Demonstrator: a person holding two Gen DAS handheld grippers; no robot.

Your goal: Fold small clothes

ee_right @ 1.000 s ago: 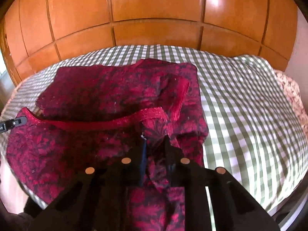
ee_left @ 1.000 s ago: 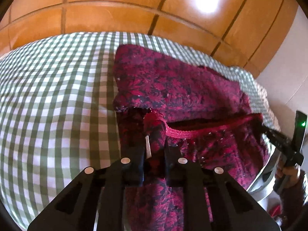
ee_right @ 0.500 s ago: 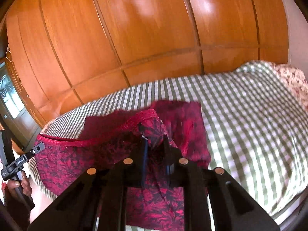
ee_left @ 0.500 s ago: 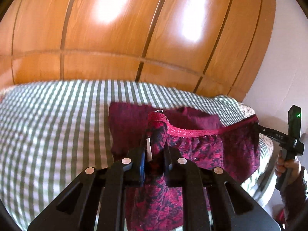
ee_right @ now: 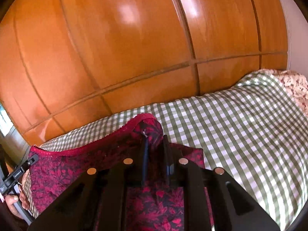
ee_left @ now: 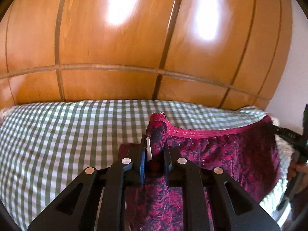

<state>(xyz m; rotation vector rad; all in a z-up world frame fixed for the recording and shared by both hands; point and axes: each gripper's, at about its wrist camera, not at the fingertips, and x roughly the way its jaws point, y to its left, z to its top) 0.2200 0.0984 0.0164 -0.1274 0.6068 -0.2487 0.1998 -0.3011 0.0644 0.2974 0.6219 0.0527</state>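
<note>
A dark red floral garment [ee_left: 227, 157] with a red lace waistband [ee_left: 202, 131] hangs stretched between my two grippers above a green checked bed [ee_left: 57, 134]. My left gripper [ee_left: 155, 140] is shut on one end of the waistband. My right gripper [ee_right: 154, 140] is shut on the other end; it also shows at the right edge of the left wrist view [ee_left: 288, 134]. The garment [ee_right: 63, 169] hangs down toward me, and its lower part is hidden behind the gripper bodies. The left gripper shows at the left edge of the right wrist view [ee_right: 28, 162].
A glossy wooden panelled wall [ee_left: 134, 48] rises right behind the bed. The checked cover [ee_right: 240, 130] spreads wide to the right, with a floral pillow [ee_right: 294, 88] at its far right corner. A white wall [ee_left: 292, 88] borders the right side.
Both grippers have lifted the garment off the bed and tilted up; it lay spread on the cover before and now hangs taut between them, with the wall filling more of both views.
</note>
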